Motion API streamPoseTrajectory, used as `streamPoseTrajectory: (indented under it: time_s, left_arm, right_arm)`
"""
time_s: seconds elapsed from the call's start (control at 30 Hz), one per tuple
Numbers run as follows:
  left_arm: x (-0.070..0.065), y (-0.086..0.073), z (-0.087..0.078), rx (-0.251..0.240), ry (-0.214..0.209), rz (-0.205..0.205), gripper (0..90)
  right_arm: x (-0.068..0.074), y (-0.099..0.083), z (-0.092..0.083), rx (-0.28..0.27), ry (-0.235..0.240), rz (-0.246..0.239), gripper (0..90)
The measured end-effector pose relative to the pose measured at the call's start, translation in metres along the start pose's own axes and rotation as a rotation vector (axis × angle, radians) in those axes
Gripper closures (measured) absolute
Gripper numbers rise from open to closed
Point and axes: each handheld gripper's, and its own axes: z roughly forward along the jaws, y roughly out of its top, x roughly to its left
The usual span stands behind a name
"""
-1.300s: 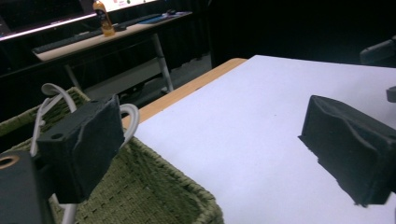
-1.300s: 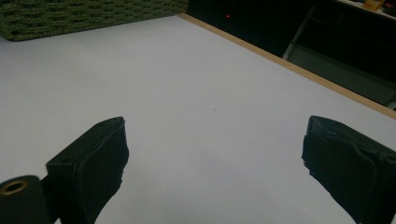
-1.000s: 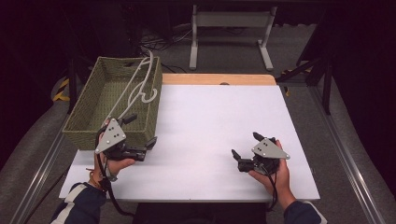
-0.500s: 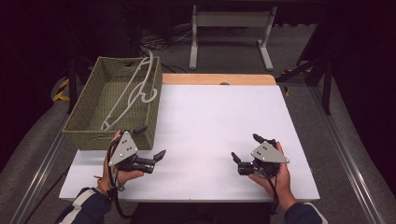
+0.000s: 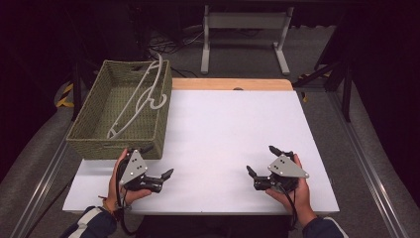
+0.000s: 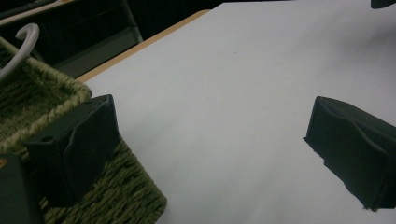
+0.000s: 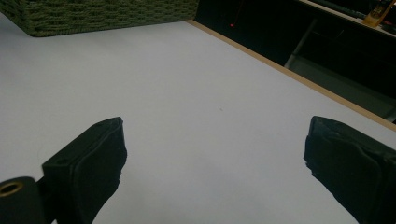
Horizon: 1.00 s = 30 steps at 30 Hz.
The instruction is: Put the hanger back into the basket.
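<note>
Two grippers spread wide, empty; white hanger (image 5: 140,94) lies in basket (image 5: 85,140) just ahead of left gripper (image 5: 157,163), long axis running away from it; right gripper (image 5: 261,160) well apart, so left's nearer

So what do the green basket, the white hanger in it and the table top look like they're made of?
The basket looks like woven rope or grass cord, olive green and matte: braided strands show on its rim and wall. The hanger looks like smooth white plastic or coated wire; its thin rounded rod leaves that open. The table top is a flat matte white sheet, with a pale wooden edge at the far side.
</note>
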Motion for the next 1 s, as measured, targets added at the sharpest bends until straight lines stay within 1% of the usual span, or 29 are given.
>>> streamPoseTrajectory:
  time_s: [0.07, 0.13, 0.17, 0.2, 0.23, 0.3, 0.33, 0.4, 0.53, 0.63, 0.83, 0.87, 0.93, 1.0]
  left_arm:
    - [0.0013, -0.0017, -0.0005, 0.004, 0.001, -0.003, 3.4]
    - [0.002, -0.0026, -0.0005, -0.002, 0.008, -0.018, 3.4]
    - [0.0025, -0.0027, -0.0006, -0.001, 0.011, -0.013, 3.4]
    - [0.002, -0.0029, -0.0003, 0.001, 0.012, -0.017, 3.4]
    - [0.0021, -0.0027, -0.0004, 0.005, 0.021, -0.008, 3.5]
    - [0.0023, -0.003, -0.0005, 0.004, 0.022, -0.016, 3.4]
    - [0.0025, -0.0033, -0.0005, 0.003, 0.019, -0.026, 3.4]
    - [0.0036, -0.0032, -0.0011, 0.006, 0.02, -0.021, 3.4]
    - [0.0036, -0.0044, 0.0004, 0.007, 0.006, -0.038, 3.3]
    - [0.004, -0.0045, 0.001, 0.014, 0.007, -0.027, 3.1]
    - [0.0029, -0.0054, -0.0022, 0.002, 0.009, -0.035, 3.2]
    - [0.0023, -0.0055, -0.0026, 0.004, 0.007, -0.041, 3.3]
    - [0.0019, -0.0053, -0.0023, 0.008, 0.004, -0.03, 3.3]
    - [0.0014, -0.0051, -0.0018, 0.003, -0.002, -0.039, 3.4]
  right_arm:
    - [0.0, -0.0016, 0.0002, 0.001, 0.002, 0.002, 5.9]
    - [0.0002, -0.0024, 0.0001, 0.002, 0.006, 0.001, 5.9]
    - [0.0009, -0.0029, -0.0003, 0.003, 0.009, 0.001, 5.9]
    - [0.0011, -0.0029, -0.0006, 0.003, 0.008, 0.001, 5.9]
    - [0.001, -0.0029, -0.0009, 0.001, 0.008, -0.003, 5.9]
    - [0.0004, -0.0026, -0.0017, -0.007, 0.007, 0.006, 6.0]
    - [0.0, -0.0026, -0.0019, -0.007, 0.006, 0.007, 5.9]
    - [0.0001, -0.0028, -0.0021, -0.008, 0.002, 0.005, 6.1]
    - [0.0007, -0.0031, -0.0023, -0.01, 0.002, 0.0, 6.4]
    - [0.0005, -0.0033, -0.0021, -0.006, 0.0, -0.001, 6.4]
    - [0.001, -0.002, -0.0027, -0.006, 0.001, -0.003, 6.5]
    - [0.0012, -0.002, -0.0027, -0.006, 0.001, -0.003, 6.5]
    - [0.0021, -0.0016, -0.0034, -0.007, 0.001, -0.006, 6.6]
    - [0.0026, -0.0011, -0.004, -0.011, -0.001, -0.009, 6.6]
